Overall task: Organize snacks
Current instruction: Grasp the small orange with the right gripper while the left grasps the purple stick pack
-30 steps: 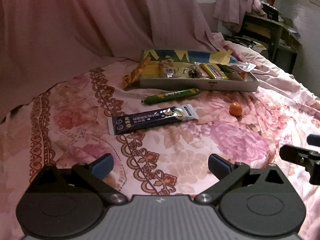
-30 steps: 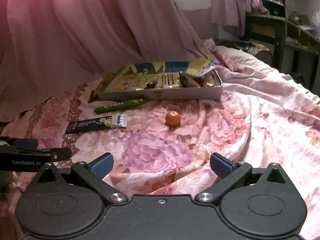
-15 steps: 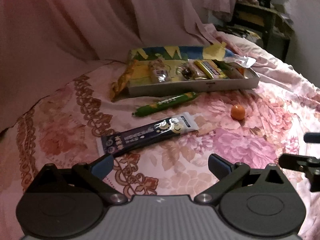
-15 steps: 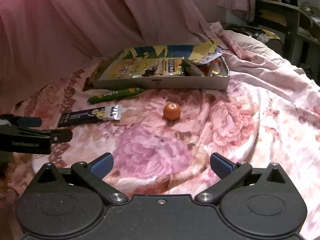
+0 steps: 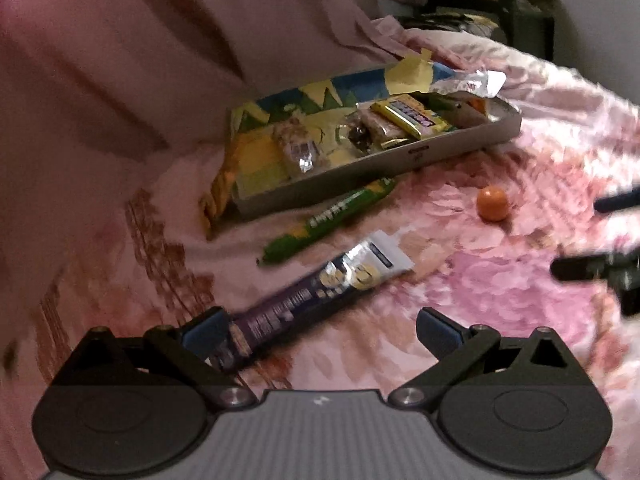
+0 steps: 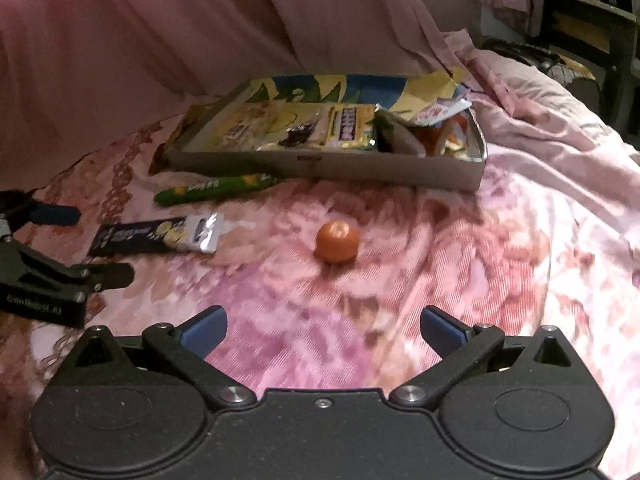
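A grey snack box with several wrapped snacks inside lies on the floral bedspread. Before it lie a green stick pack, a dark wrapped bar and a small orange. My left gripper is open, its left finger right beside the near end of the dark bar. My right gripper is open and empty, just short of the orange. Each gripper shows at the edge of the other's view.
A twisted pastry stick leans against the box's left end. Pink curtain fabric hangs behind the bed. A dark desk stands at the far right. Rumpled pink bedding lies right of the box.
Both grippers have moved forward and lower: the left onto the dark bar's near end, the right toward the orange. Both stay open. The snacks have not moved.
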A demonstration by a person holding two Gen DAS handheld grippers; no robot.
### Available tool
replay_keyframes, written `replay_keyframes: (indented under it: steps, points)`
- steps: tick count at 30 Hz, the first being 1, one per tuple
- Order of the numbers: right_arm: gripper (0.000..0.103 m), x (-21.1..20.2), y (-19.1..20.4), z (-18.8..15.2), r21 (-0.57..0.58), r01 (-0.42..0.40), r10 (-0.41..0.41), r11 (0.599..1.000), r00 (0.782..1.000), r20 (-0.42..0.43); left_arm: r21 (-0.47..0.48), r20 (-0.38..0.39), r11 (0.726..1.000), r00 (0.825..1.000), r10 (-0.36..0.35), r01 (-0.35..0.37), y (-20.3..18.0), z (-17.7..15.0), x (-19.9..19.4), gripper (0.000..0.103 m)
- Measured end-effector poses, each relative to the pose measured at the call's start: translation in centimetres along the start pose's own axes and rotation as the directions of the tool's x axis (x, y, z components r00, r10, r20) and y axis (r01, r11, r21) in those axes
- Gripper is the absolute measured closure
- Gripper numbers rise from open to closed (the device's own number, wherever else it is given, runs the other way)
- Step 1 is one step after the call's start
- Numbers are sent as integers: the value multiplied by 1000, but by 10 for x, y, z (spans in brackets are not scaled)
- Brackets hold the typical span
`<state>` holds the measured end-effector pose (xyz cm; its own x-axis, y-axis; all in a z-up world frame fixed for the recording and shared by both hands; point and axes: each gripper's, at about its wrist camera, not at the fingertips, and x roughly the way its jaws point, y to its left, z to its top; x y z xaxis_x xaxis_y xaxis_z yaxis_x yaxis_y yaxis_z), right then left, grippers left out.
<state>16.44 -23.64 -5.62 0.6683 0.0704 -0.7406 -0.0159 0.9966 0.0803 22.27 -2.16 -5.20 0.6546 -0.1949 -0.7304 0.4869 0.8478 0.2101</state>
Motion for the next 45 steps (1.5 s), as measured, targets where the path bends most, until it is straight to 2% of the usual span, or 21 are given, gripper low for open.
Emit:
replay_keyframes:
  steps: [2,6,10,15,23,36,45]
  points:
    - [1,9,-6,6,3,3,-3,1000,1000,2,44,15,999,1000,24,-24,-3,3,7,0]
    - [1,25,-18,14,25,-19,19,1000,1000,14,100,13,995,1000,10,-11,-4,9,24,0]
    - [1,40,-22,19,11,-66,66,998,997,40,119,-12,993,1000,-3,5,0,13,44,0]
    - [1,55,-19,22,-13,-79,79,997,995,59,55,-69,998,997,-32,36,17,14,65,0]
    - [3,69,-12,22,-64,-93,98,994,992,73,-1,-101,999,994,-48,48,30,12,74,0]
    - [7,79,-21,23,16,-124,123,992,991,53,-120,-169,990,981,-92,72,36,10,75,1]
    - [7,80,-20,22,16,-119,118,993,991,58,-184,-206,981,973,-105,67,35,9,72,1]
